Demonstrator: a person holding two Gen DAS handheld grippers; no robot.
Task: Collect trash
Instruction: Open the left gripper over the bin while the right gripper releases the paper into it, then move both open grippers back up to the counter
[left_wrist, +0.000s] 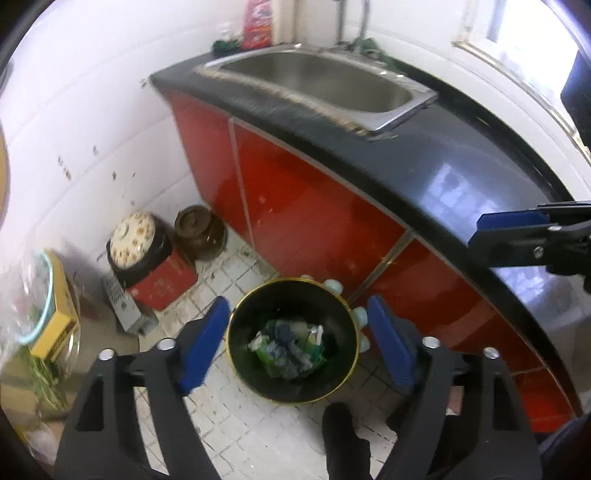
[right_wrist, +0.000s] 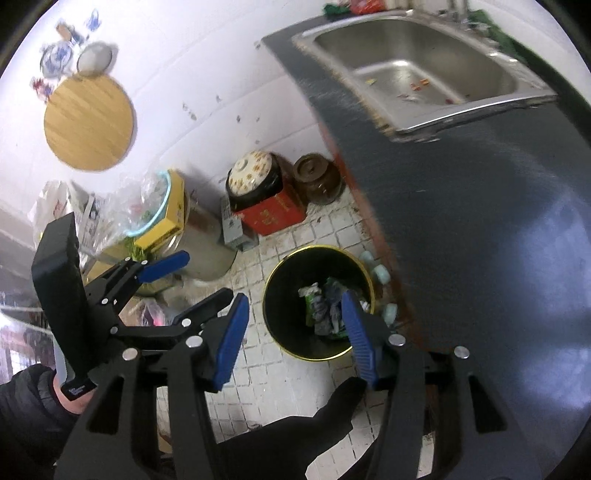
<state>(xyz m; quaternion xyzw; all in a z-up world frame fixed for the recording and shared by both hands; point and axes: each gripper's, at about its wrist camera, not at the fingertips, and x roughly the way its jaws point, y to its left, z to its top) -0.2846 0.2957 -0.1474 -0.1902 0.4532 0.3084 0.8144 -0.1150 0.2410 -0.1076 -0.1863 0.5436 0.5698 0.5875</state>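
Your left gripper (left_wrist: 295, 343) has its blue fingers (left_wrist: 203, 343) spread wide with nothing between them, poised above the black bin (left_wrist: 243, 354) on the tiled floor (left_wrist: 229, 417). Your right gripper (right_wrist: 295, 332) also has its fingers (right_wrist: 231, 339) parted and empty, aimed at the same bin. The crumpled trash (left_wrist: 291, 349), a wad of green, white and blue wrappers, lies at the bottom of the bin, clear of both pairs of fingers.

By the look of it, the drop is done. The next move calls for lifting both grippers clear and hunting for more; small scraps (right_wrist: 417, 85) show in the sink (right_wrist: 491, 55), set in the dark tabletop (right_wrist: 480, 221).

Count: one bin, one wad of trash, two grippers, one sink, two lidded pots (right_wrist: 255, 177) by the wall, one red box (right_wrist: 273, 214).
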